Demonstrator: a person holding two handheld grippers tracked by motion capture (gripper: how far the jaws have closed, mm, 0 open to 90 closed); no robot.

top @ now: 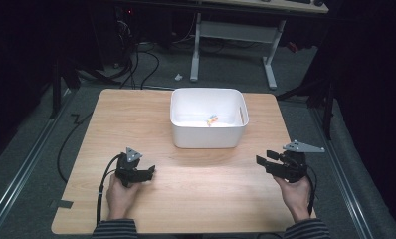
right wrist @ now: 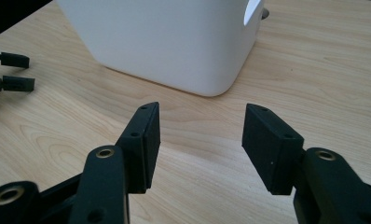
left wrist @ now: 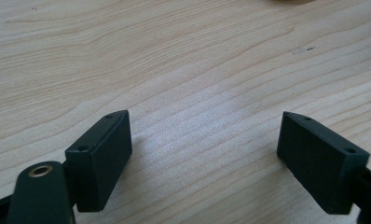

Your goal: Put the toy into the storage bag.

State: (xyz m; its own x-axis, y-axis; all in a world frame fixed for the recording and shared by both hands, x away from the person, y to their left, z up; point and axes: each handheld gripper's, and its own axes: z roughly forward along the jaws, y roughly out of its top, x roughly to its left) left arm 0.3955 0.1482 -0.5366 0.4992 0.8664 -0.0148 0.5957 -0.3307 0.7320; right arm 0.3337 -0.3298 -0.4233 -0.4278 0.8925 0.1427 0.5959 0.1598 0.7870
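wood table: 1 white bin w/ 1 small item, left hand-held gripper + right hand-held gripper both agape, empty.

We count one wooden table, one white bin holding one small orange-and-yellow item, two grippers, left and right, and two hands.

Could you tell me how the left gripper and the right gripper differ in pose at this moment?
The left gripper lies low over bare wood at the table's left, its jaws set wide; the right gripper sits at the right edge, its jaws somewhat closer together. The left one's view looks down at wood grain; the right one's faces the white bin. Both are open and empty, each held in a hand.
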